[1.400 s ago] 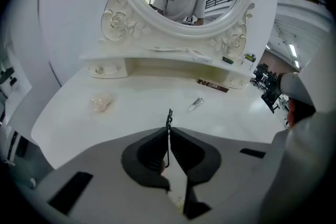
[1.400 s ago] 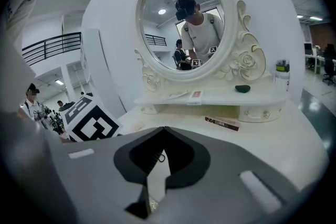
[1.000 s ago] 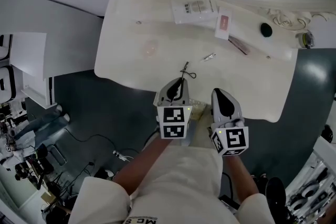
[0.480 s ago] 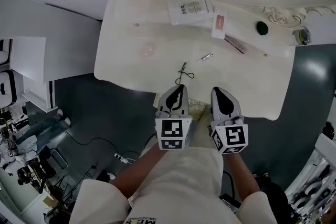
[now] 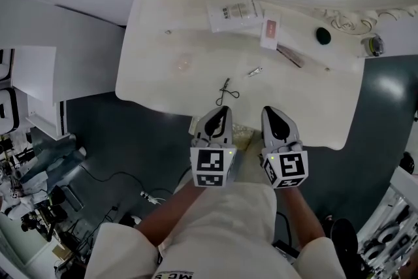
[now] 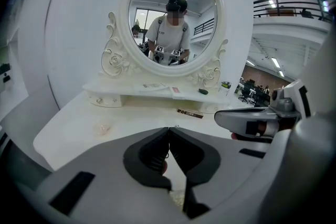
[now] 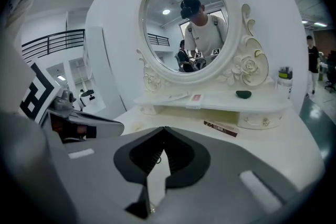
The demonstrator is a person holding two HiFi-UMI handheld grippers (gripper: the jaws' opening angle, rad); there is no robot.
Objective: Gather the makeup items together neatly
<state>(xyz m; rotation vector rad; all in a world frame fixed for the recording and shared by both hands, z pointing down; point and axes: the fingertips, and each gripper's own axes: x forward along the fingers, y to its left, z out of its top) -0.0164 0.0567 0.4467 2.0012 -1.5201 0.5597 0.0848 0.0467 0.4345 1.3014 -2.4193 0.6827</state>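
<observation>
Hovering side by side at the near edge of the white, curvy-edged dressing table [image 5: 157,78], both handheld grippers point toward the oval mirror in its ornate white frame [image 6: 173,13]. The left gripper [image 6: 169,129] has its dark jaws pressed together with nothing between them. The right gripper [image 7: 164,129] is likewise closed tip to tip and empty.

The makeup items lie scattered on the tabletop, well apart from both grippers. A flat white printed packet [image 5: 235,15] sits on the raised shelf under the mirror, and just beside it lies a white card with a red label [image 5: 270,31]. A long dark brown stick-shaped box [image 5: 289,55] rests on the lower surface in front of the card. A small silver clip [image 5: 255,71] lies nearer the middle, and a thin black looped wire piece [image 5: 226,92] is the closest thing to the left gripper. A dark oval pad [image 5: 322,36] sits on the shelf to the right, with a small jar [image 5: 372,46] at the far right corner.
</observation>
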